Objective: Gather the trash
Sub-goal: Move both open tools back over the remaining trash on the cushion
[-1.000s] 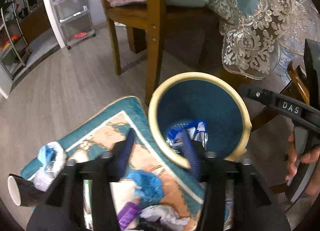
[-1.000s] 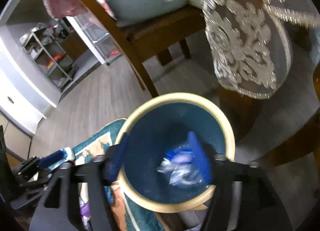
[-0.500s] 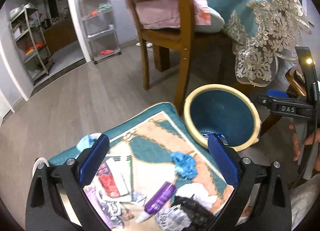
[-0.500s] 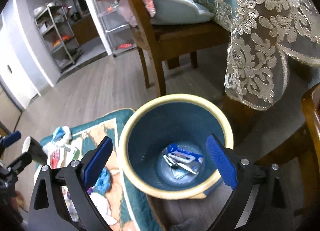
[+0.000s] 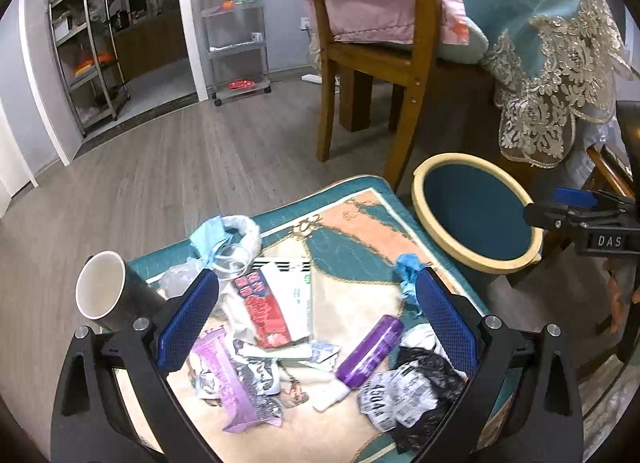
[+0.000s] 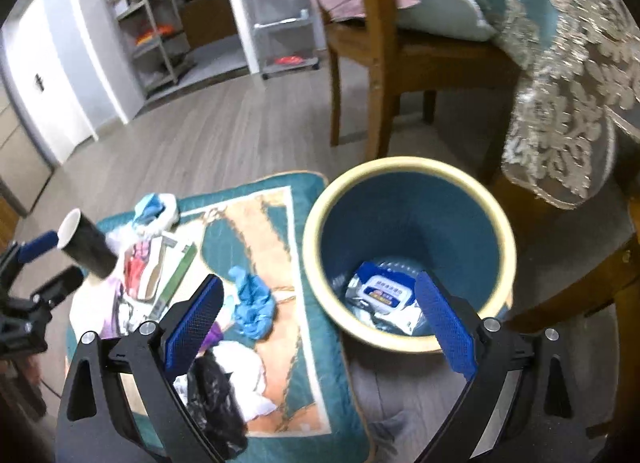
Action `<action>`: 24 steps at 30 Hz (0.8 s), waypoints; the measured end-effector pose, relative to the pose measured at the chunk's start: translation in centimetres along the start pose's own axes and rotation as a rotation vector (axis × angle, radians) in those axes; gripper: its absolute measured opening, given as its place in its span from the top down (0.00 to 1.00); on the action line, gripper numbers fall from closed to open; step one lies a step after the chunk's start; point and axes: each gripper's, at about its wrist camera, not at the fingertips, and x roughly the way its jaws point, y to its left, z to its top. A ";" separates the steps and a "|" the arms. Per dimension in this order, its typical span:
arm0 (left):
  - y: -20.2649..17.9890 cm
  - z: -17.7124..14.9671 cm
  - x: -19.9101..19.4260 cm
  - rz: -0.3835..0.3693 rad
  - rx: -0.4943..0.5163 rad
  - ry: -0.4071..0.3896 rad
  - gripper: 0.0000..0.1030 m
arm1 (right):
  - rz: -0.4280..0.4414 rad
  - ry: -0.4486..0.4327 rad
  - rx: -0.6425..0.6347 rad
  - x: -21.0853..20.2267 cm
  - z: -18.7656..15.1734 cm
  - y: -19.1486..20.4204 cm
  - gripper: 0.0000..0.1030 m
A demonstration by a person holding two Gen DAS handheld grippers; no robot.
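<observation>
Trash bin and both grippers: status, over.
Left gripper open, empty, over litter on mat. Right gripper open, empty. Trash bin holds wipes pack. Nothing blocking.

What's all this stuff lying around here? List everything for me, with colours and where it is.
Trash bin: one, teal with cream rim, on the floor right of the mat.
Wipes packet: one, blue and white, in the bin's bottom.
Mat: one, teal, peach and cream, on the floor.
Paper cup: one, black, white inside, lying at the mat's left edge.
Purple tube: one, on the mat.
Blue glove: one, crumpled, on the mat.
Wrappers: several, mixed colours, mid-mat.
Wooden chair: one, behind the bin.
Lace tablecloth: one, teal and beige, hanging upper right.
Left gripper: jaws open, over the mat.
Right gripper: jaws open, empty.
</observation>
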 end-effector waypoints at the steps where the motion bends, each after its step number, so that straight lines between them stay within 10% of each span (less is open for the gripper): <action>1: 0.5 -0.2 0.2 0.003 -0.004 0.011 0.06 | 0.006 0.007 -0.006 0.3 -0.1 0.4 0.07; 24: -1.9 -4.8 7.8 -0.078 0.135 0.269 0.08 | 0.051 0.163 0.041 5.8 -1.7 1.8 0.07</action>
